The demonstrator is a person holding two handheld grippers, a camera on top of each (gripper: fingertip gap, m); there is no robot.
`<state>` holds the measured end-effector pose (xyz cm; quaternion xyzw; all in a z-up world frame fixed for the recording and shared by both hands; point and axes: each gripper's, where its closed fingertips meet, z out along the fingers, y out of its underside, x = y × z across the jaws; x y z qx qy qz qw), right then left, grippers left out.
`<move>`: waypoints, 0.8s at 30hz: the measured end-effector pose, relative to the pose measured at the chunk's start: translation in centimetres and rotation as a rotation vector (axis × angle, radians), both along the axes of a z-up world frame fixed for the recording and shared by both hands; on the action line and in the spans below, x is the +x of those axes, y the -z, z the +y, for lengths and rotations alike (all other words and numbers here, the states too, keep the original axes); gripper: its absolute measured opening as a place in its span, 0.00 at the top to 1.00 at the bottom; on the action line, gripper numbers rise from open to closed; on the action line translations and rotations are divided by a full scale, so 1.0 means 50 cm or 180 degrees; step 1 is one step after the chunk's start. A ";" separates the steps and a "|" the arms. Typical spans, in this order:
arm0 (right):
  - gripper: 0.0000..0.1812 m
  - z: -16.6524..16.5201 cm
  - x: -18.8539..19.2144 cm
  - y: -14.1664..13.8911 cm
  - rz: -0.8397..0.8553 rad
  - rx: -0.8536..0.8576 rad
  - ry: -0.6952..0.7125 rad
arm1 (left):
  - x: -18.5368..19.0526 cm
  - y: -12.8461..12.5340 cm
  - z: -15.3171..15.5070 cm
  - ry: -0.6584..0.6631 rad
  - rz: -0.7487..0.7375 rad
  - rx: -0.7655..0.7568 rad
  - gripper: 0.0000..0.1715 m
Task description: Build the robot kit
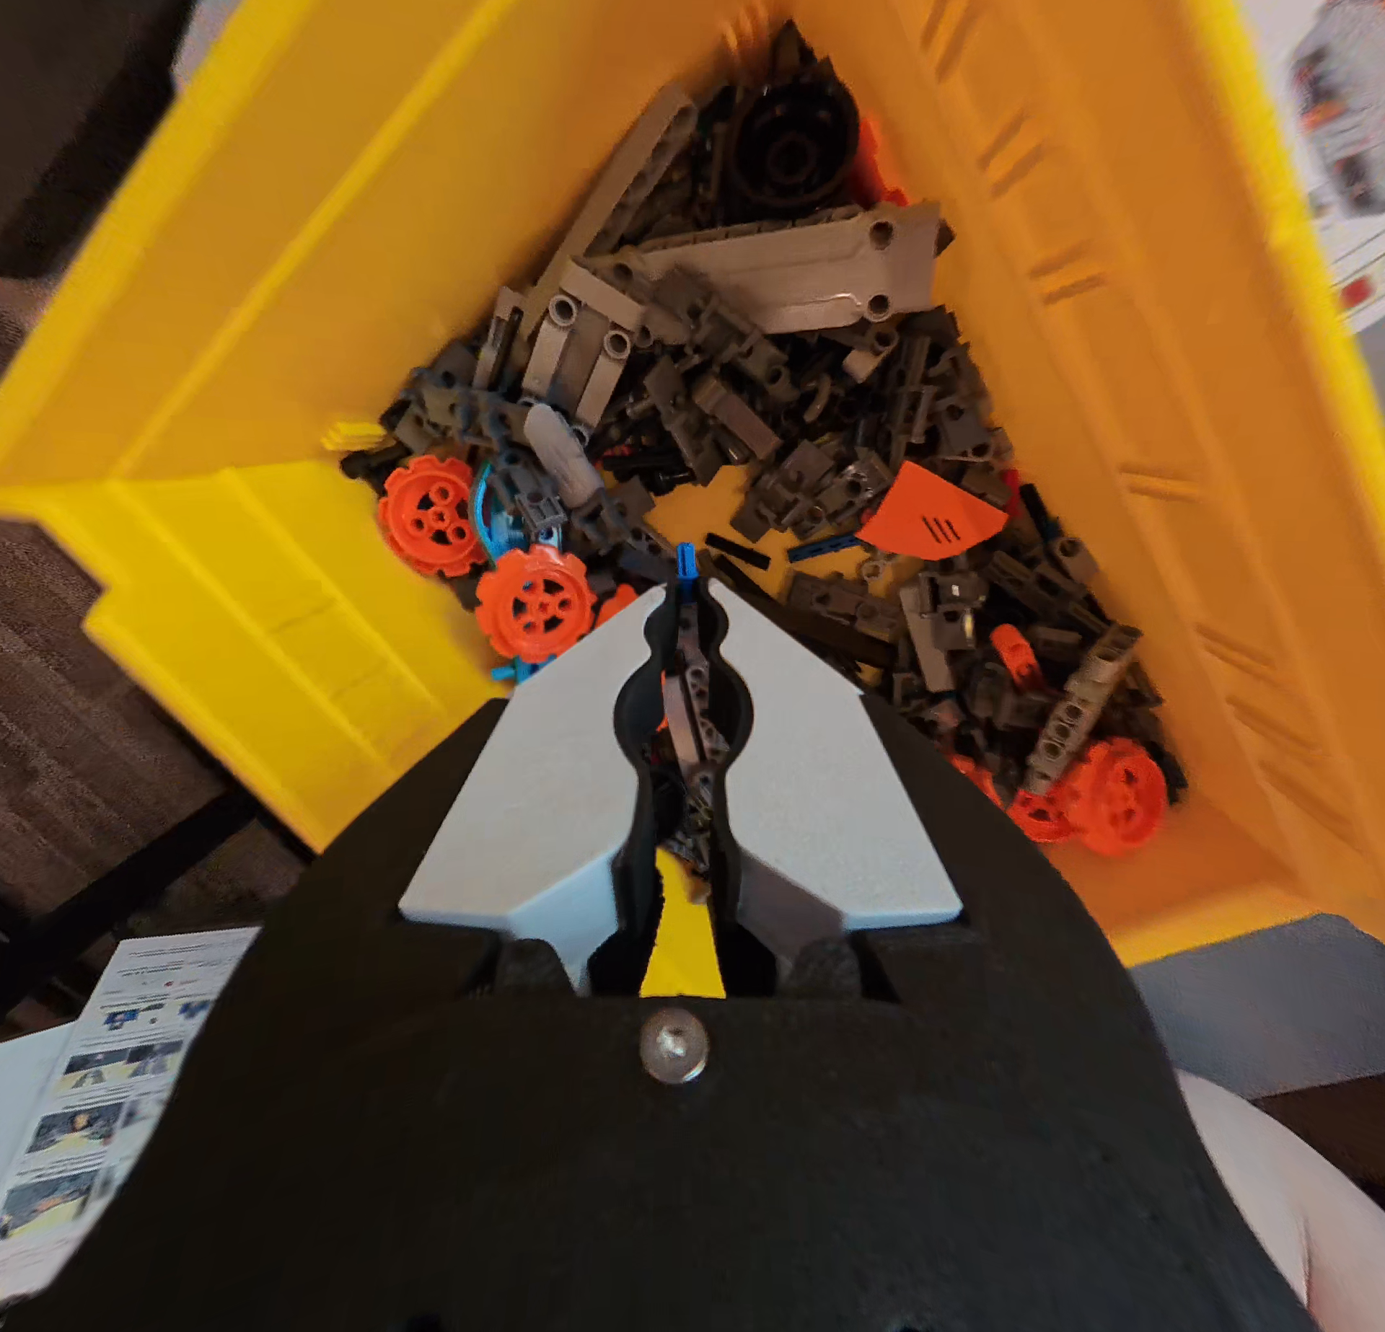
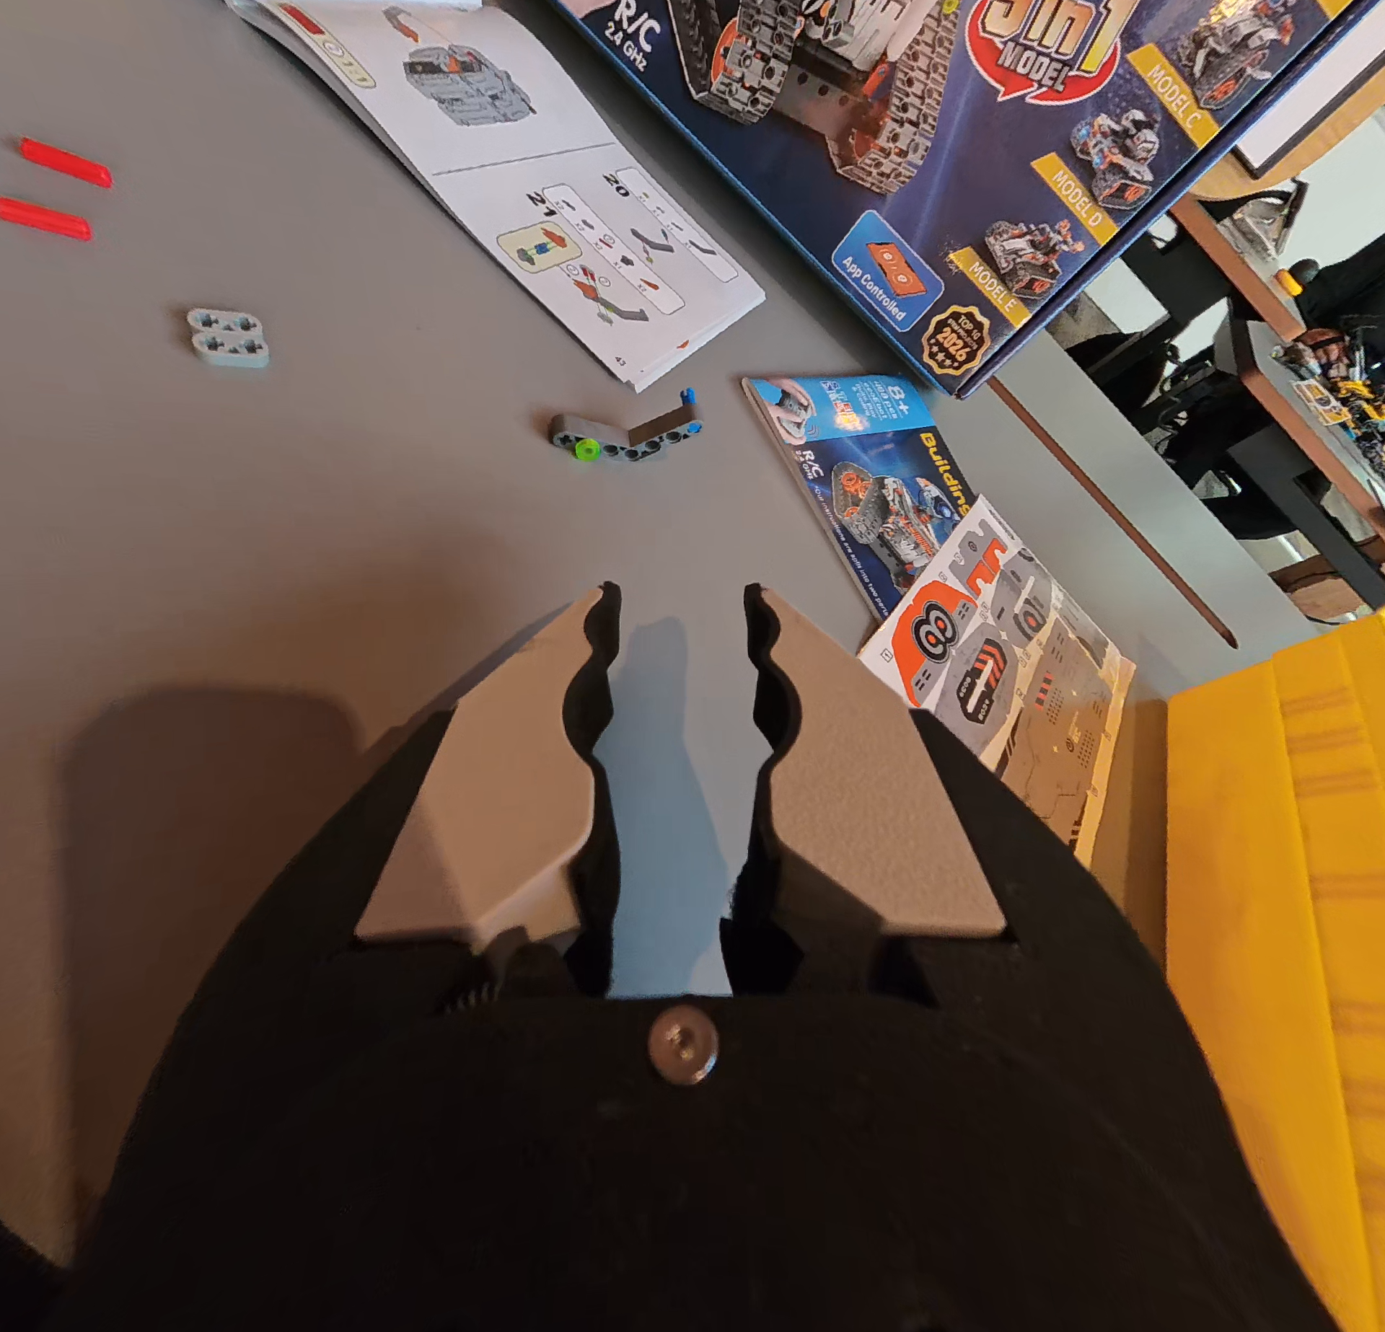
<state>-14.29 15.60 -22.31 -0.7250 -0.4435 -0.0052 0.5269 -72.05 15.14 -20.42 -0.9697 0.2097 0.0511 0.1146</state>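
My left gripper point(image 1: 686, 584) is shut on a small blue pin point(image 1: 685, 560), held above the pile of grey, black and orange building pieces point(image 1: 749, 412) in a yellow bin point(image 1: 337, 172). Orange toothed wheels point(image 1: 536, 603) lie just left of the fingertips. My right gripper point(image 2: 680, 590) is open and empty, low over a grey table point(image 2: 337, 509). Ahead of it lies a small grey assembly with a green pin and blue pins point(image 2: 626, 434). Two small grey link pieces point(image 2: 228, 337) and two red rods point(image 2: 64, 161) lie farther left.
An open instruction booklet point(image 2: 524, 172) and a dark blue toy box point(image 2: 937, 135) lie at the table's far side. A small leaflet point(image 2: 862, 472) and a sticker sheet point(image 2: 1012, 659) sit right of the right gripper. The yellow bin's wall point(image 2: 1289, 921) stands at right. My right fingertips sit around 60 cm from my left ones.
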 end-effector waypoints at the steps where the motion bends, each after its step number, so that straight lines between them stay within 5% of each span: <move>1: 0.81 0.000 -0.001 0.000 0.0012 -0.0012 -0.0010 | 0.005 -0.017 -0.006 -0.0050 -0.0030 0.0119 0.99; 7: 0.81 -0.008 -0.003 -0.020 0.0073 0.0124 -0.0047 | 0.025 -0.085 -0.059 -0.0188 -0.0390 0.0641 0.99; 17: 0.81 -0.019 -0.012 -0.036 0.0123 0.0235 -0.0146 | 0.066 -0.078 -0.112 -0.0283 -0.0818 0.0848 0.99; 24: 0.82 -0.025 -0.015 -0.049 0.0149 0.0335 -0.0172 | 0.209 -0.181 -0.163 0.0543 -0.1295 0.1738 0.99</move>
